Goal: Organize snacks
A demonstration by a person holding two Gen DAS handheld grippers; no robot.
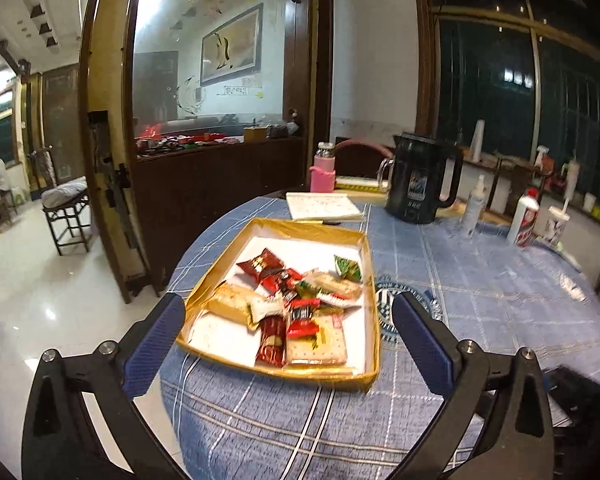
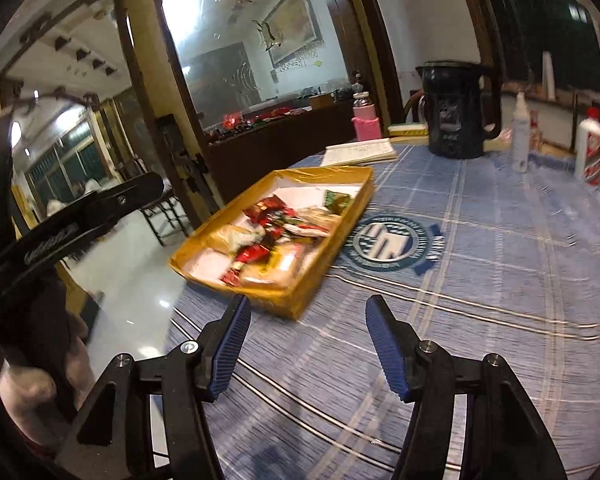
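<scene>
Both tongs wide apart, empty.

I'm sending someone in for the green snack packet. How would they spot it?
On the blue checked tablecloth sits a shallow gold tray of wrapped snacks. The green packet lies alone by the tray's far right wall, the only mostly green wrapper, apart from the red and beige pile.
</scene>
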